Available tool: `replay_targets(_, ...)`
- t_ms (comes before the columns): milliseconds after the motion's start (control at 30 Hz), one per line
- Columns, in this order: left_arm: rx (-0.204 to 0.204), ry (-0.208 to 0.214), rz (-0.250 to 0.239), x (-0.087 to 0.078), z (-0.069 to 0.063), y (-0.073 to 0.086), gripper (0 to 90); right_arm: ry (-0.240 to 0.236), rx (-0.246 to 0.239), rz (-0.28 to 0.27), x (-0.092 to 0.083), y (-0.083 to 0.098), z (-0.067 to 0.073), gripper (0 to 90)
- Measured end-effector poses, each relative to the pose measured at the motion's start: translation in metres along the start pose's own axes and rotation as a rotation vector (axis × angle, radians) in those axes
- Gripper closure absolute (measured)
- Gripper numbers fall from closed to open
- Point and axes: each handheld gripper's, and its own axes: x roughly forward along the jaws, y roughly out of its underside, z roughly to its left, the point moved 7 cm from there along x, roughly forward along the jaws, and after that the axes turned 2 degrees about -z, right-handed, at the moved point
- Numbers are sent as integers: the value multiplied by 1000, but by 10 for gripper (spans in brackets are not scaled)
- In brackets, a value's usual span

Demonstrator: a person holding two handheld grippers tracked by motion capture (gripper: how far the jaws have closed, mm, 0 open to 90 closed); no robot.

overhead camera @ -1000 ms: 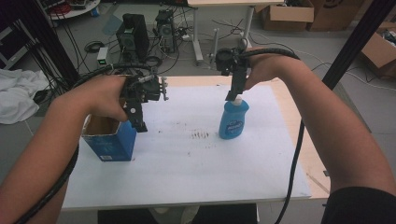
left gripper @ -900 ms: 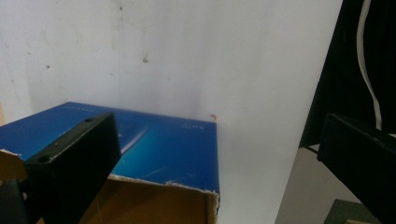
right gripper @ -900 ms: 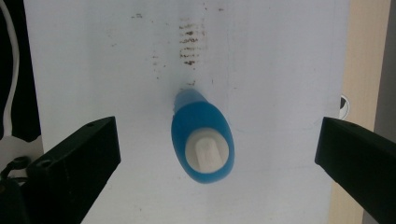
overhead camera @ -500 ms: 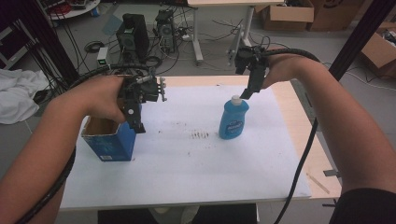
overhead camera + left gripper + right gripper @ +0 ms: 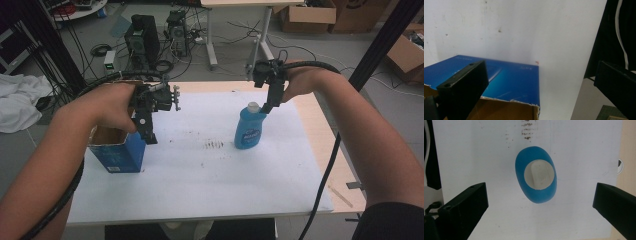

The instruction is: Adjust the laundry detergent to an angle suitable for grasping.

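An open-topped blue cardboard box (image 5: pixel 117 152) stands at the left of the white tabletop (image 5: pixel 200 175). My left gripper (image 5: pixel 148 134) hangs at the box's right top edge. In the left gripper view its jaws are wide apart, open (image 5: pixel 536 85), with the box's blue wall (image 5: pixel 509 80) and torn rim between them. A blue dish-soap bottle (image 5: pixel 249 130) with a white cap stands upright right of centre. My right gripper (image 5: pixel 270 106) hovers just above and right of the cap. Seen from above, the bottle (image 5: pixel 536 195) lies between its open jaws (image 5: pixel 539 202), untouched.
Dark smudges (image 5: pixel 215 145) mark the white sheet between box and bottle. A bare wooden strip (image 5: pixel 320 145) runs along the table's right edge. Computer cases (image 5: pixel 142 35), cables and cardboard boxes (image 5: pixel 307 12) lie on the floor beyond, and a white cloth (image 5: pixel 20 105) at far left.
My right gripper has come off the bottle's cap and moved up and to the right; the bottle stays standing. The left gripper and the box have not moved.
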Motion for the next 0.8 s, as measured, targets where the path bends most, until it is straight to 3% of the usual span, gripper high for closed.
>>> replay_targets(800,5,17,9,9,0,0,0,-29,-82,59,60,7,1,0)
